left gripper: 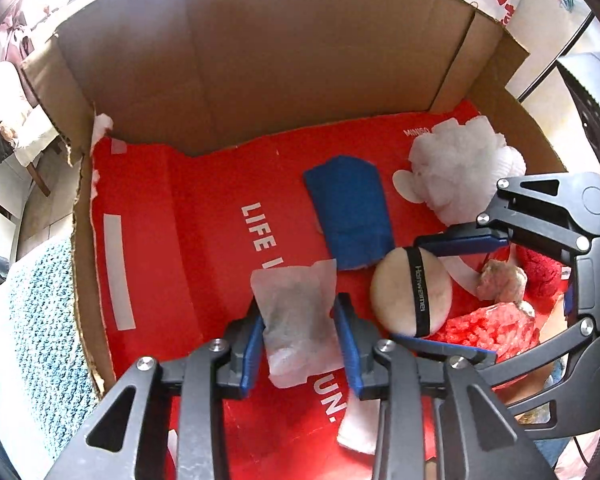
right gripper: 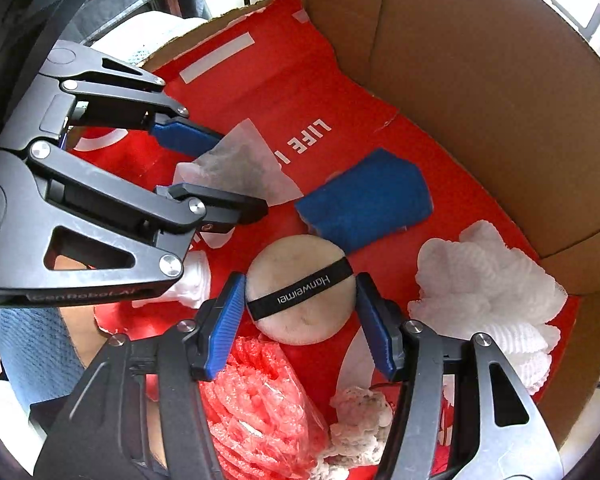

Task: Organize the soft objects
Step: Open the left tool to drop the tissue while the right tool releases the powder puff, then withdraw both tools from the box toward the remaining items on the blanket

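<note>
"Hanweimei" on puff strap (right gripper: 302, 293); "LIFE" on red box floor (left gripper: 148, 208).

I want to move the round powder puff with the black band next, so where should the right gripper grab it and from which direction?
Grip the powder puff across its rounded edges, coming straight down from above. It lies flat on the red liner, so only the rim gives opposing faces. The right gripper already straddles it, pads just clear, clamping along the black band, whose ends wrap the rim.
</note>
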